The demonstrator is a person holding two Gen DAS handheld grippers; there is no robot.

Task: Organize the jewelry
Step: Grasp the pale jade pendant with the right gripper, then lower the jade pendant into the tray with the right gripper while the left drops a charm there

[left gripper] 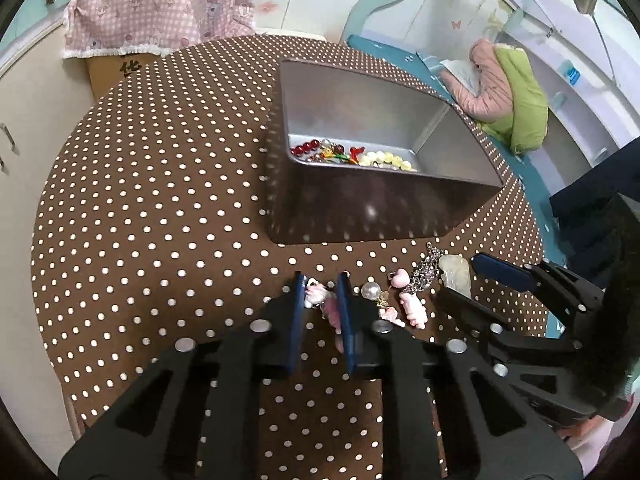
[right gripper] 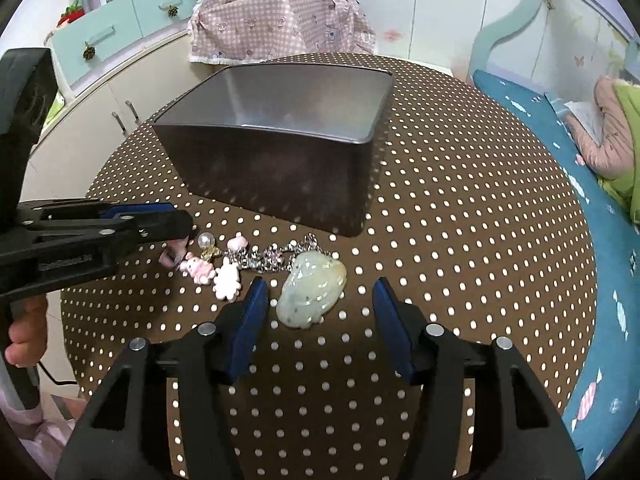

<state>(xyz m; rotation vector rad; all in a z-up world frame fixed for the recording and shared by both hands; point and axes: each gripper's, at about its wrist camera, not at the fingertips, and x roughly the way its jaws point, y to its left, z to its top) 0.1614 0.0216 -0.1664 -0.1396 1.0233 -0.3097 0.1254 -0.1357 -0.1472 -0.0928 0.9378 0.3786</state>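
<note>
Jewelry lies in a short row on the dotted counter (right gripper: 460, 184), just in front of the metal tin (left gripper: 360, 208), and we think it sits there so each piece can be lifted over the near wall one at a time. Our left tool (left gripper: 322, 294) is clenched on a pink charm (left gripper: 320, 298), pinching it between the blue pads right at the counter surface. Our right tool (right gripper: 320, 298) is released, its jaws standing apart on either side of the pale jade pendant (right gripper: 312, 294) without pressing it; we judge it is lined up for the next pick.

Between the two tools we see a pearl bead (left gripper: 371, 291), a pink heart (left gripper: 401, 279), more pink charms (right gripper: 226, 282) and a silver chain (right gripper: 276, 258) that runs up to the pendant. The chain seems to link several pieces, so lifting one may drag its neighbours.

Inside the tin, red and cream beads (left gripper: 348, 156) already rest in the left compartment; the right compartment shows nothing that we can see. The tin's tall near wall is the main obstacle, since anything carried in must clear it. The two tools work close together, so they could crowd each other. A pink checked cloth (right gripper: 280, 24) and a bed (right gripper: 600, 280) lie well away from the work.
</note>
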